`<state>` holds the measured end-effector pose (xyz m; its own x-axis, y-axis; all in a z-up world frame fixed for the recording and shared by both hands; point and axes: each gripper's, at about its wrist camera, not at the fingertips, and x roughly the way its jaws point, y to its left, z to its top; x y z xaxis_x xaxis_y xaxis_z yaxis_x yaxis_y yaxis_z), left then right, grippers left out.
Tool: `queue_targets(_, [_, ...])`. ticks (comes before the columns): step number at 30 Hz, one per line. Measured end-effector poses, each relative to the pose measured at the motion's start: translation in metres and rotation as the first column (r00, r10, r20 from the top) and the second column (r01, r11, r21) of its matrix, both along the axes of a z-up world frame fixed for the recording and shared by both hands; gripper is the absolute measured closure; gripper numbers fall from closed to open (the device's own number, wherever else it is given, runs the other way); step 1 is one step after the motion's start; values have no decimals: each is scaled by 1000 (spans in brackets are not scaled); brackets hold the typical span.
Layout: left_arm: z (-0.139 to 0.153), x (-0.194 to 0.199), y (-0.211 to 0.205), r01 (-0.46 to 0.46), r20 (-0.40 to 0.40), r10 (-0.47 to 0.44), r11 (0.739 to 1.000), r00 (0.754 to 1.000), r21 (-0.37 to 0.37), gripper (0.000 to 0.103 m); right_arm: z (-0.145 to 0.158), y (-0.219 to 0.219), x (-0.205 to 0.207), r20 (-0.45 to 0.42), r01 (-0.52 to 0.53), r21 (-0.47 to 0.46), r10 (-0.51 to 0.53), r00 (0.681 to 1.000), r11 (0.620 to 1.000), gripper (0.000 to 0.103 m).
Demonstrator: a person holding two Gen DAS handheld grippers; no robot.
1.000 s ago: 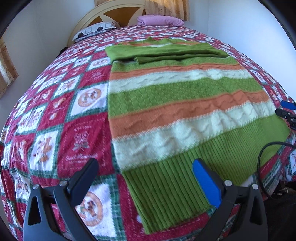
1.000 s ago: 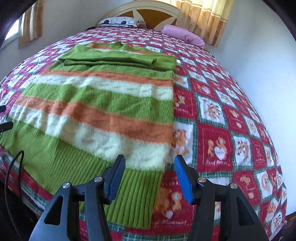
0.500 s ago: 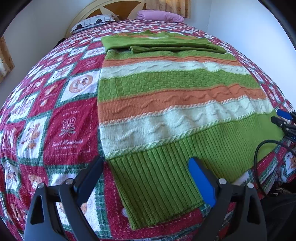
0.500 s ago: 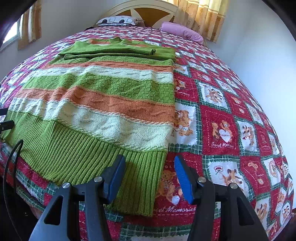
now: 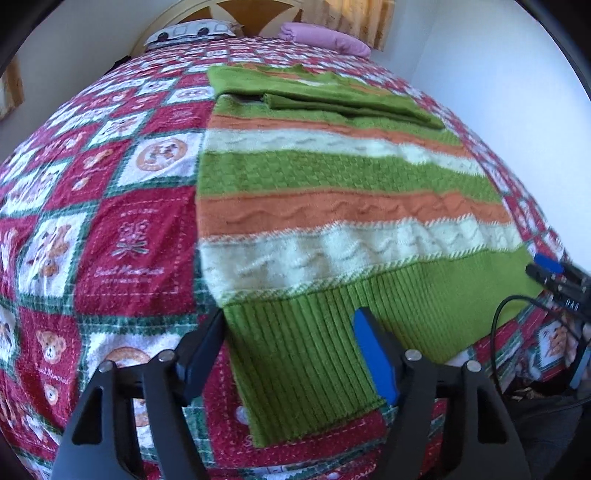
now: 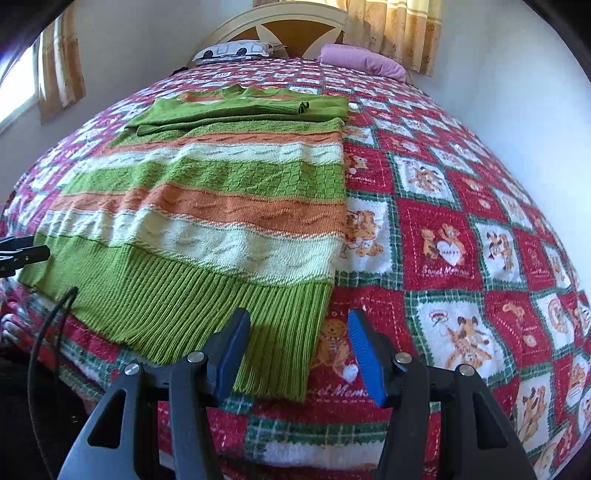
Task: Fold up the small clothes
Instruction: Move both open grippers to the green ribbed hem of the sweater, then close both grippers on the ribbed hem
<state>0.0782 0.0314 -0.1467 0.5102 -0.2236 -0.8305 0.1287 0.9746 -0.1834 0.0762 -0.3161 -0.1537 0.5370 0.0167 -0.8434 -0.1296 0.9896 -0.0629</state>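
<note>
1. The sweater (image 5: 332,206), knitted in green, orange and cream stripes, lies flat on the bed with its ribbed green hem at the near edge and its sleeves folded across the far end.
2. The left gripper (image 5: 291,354) has its jaws spread wide over the hem's near left corner, pinching nothing; the dark finger sits just at the cloth's left edge and the blue finger over the ribbing.
3. The right gripper (image 6: 299,350) is likewise spread, straddling the hem's near right corner, with nothing held.
4. The bedspread (image 6: 461,221), red and white diamonds with teddy bears, covers the bed under the sweater.
5. At the far end stand a cream and brown headboard (image 6: 291,26), a patterned pillow (image 6: 236,51) and a pink pillow (image 6: 362,61); yellow curtains (image 6: 399,29) hang behind, white walls at the sides.
6. Compared with a second ago, both grippers have come closer to the hem corners, jaws unchanged in spread.
</note>
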Motion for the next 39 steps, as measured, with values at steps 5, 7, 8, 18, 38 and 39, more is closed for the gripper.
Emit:
queue_targets(5, [-4,-1,8,-26,-21,26,1000,999,-9,30,-2,-5,-6,-10,-5,39,5,1000,999,47])
queue_targets(7, [-8,-2,9,-33,-39,32,999,999,-23,40,-3,-8,-8,-12,-1,61,2,1000,998,47])
queue_targets(8, [-9,-2,9,-33,-41,32,999,999,-28,47,-3,-10,-9,-12,0,68,0,1000,998,47])
queue_targets(18, [-3,-11,1,-24,-41,23,1000,999,-14,55,-1,-11,-16,6,-7,96,6,1000,995,54])
queue_targets(38, [53,-22,-11,86,183,-107,989,977,119,92,42,-29,-28,195,-47,235,1,981,971,99])
queue_targets(39, [54,-21,-11,91,182,-114,987,977,130,92,46,-29,-28,209,-51,238,1,978,970,99])
